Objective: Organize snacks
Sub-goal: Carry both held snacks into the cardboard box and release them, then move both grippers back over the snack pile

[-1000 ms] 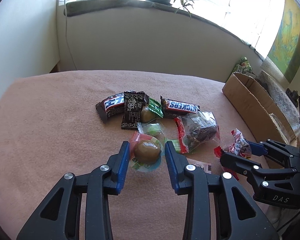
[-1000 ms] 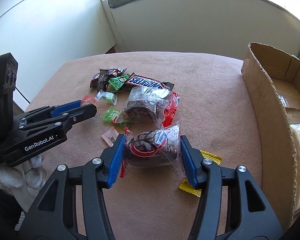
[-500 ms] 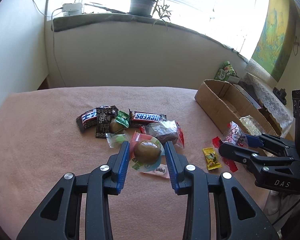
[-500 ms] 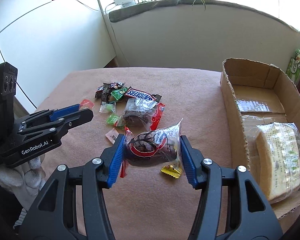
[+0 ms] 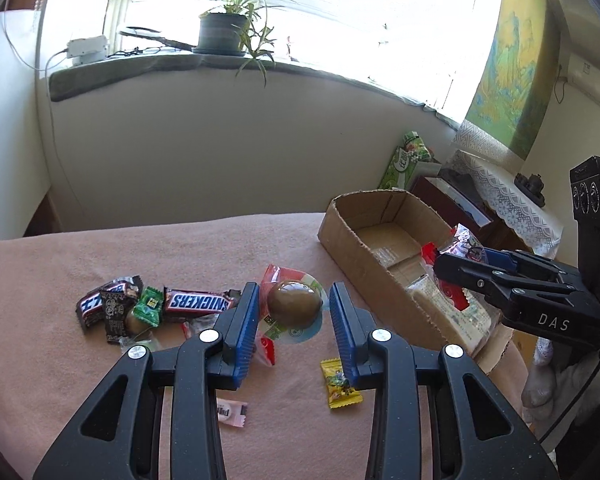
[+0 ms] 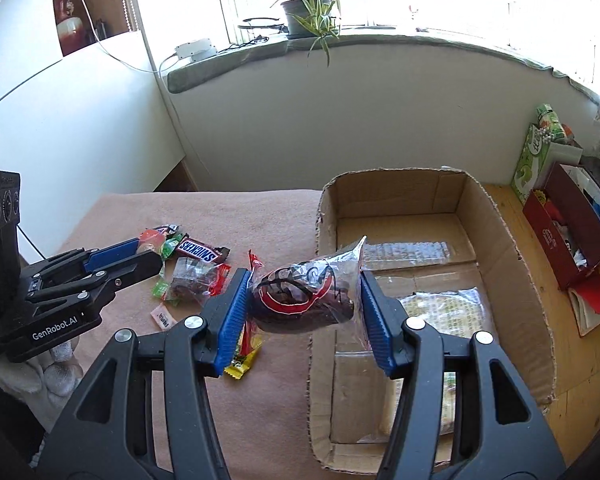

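The left gripper has its blue ribbed fingers pinching a clear round-domed packet with a smooth brown egg-shaped sweet inside, backed by a red, white and green printed film. It hangs in the air left of the open brown cardboard box, above the pink cloth-covered tabletop.

The right gripper pinches a crinkled clear plastic bag with a dark brown filling and a red and white round logo; the bag's sealed end sticks up. It hangs over the left wall of the cardboard box, near that wall's middle.

Inside the box lies a pale flat packet in clear wrap. Left of the box, on the tabletop, lie a brown Snickers bar, a small green wrapped sweet, a small yellow wrapped sweet and a small pink and white sachet.
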### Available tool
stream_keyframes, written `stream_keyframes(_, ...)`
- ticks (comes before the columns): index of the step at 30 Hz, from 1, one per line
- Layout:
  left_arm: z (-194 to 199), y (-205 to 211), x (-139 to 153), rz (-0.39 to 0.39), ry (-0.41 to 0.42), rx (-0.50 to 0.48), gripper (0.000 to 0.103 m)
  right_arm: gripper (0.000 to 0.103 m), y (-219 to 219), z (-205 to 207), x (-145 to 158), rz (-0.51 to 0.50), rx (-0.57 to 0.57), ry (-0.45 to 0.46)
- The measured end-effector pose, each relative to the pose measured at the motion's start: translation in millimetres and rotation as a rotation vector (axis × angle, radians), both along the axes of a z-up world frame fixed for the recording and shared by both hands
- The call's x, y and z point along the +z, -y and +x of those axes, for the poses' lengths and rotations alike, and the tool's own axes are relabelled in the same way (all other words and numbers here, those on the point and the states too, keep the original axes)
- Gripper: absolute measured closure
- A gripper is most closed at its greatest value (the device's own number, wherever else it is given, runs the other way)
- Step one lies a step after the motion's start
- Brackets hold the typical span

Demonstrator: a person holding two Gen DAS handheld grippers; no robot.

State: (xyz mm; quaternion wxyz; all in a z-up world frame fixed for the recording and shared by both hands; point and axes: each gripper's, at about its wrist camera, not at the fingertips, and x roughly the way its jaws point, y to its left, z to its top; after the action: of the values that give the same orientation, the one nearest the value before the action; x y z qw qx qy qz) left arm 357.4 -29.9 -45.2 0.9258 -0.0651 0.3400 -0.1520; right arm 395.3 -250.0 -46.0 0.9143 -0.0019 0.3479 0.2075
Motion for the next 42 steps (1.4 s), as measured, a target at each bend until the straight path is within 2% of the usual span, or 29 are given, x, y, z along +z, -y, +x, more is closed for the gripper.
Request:
stream_keyframes(13, 43.7, 60.5, 4.5, -0.005, -0.009, -0.09, 0.069, 0.047, 55.7, 58.7, -2.8, 0.028, -0.102, -0.059)
stream_keyframes(24, 61.7, 95.9, -10.2, 0.025, -0.052, -0.14, 0.069, 0.046, 73.8, 93.0, -11.3, 0.012, -0.139, -0.108)
stream_keyframes(33, 67.0, 107.3, -11.1, 0.032, -0.067, -0.157, 0.066, 0.043, 74.7, 97.3, -11.6, 0.012, -0.146, -0.104)
stream_keyframes(37, 68.1, 107.7, -13.7, 0.034, -0.083, -0.156, 0.062, 0.035, 75.7, 96.8, -11.6, 0.01, -0.156, -0.101)
stream_keyframes(42, 66.6, 105.7, -12.8, 0.03, -0.082, -0.162, 0.06, 0.032, 77.9, 93.6, -10.0, 0.016, -0.165, -0.089)
